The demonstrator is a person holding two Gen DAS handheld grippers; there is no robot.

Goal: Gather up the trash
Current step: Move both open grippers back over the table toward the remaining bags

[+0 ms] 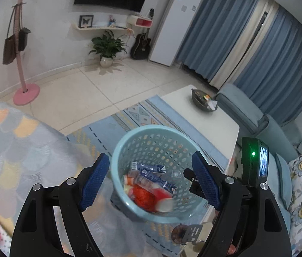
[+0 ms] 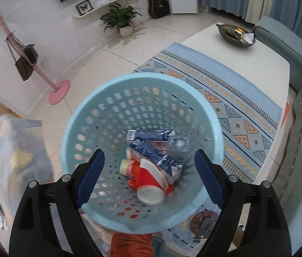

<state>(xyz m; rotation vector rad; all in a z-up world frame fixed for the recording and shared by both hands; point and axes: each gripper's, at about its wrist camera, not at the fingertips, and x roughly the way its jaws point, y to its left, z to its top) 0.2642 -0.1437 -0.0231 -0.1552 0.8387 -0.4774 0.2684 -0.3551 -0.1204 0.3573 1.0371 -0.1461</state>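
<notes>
hovering over the basket: left gripper, jaws standing wide apart, nothing between the pads; right gripper, jaws likewise spread, gripping nothing. light blue perforated basket, sitting on the patterned rug, holding the trash: blue-and-white cartons, red-and-white paper cup, clear plastic cup, orange wrapper. white coffee table standing just beyond the rug, carrying a dark bowl. blue sofa lying behind the table. pink coat stand, potted plant and guitar standing along the far wall.
</notes>
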